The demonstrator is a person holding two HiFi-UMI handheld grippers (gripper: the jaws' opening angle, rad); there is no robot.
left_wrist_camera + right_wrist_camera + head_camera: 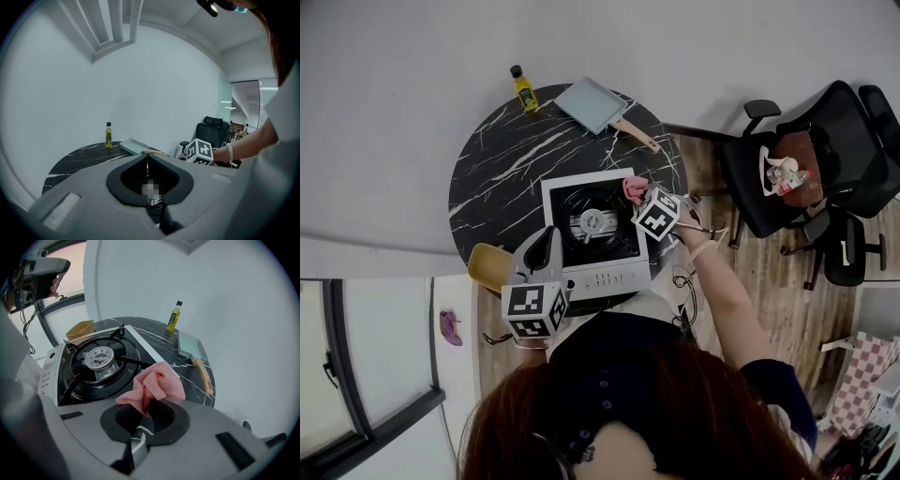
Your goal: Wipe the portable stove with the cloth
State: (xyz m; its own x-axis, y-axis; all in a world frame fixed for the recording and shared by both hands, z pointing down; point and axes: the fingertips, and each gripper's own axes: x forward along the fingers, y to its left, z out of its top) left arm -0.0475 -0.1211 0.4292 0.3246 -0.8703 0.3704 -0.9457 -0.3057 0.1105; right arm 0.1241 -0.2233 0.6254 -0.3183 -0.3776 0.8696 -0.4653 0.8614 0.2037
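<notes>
Pinching the pink cloth (157,384), the right tool (144,401) hangs at the edge of the stove (50,366).

Left claw (147,158), jaws together w/ nothing btwn — bottle (108,135) & grey pan (132,146) on black marble table (77,158) beyond

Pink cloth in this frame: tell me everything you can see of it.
The pink cloth is a small rag with a knitted, waffle-like texture, bunched into loose folds. The right gripper pinches one bunched end between its jaws, and the rest sticks out beyond them. It is held over the right edge of the portable stove, above the black marble-look table. Whether it touches the stove cannot be told.
</notes>
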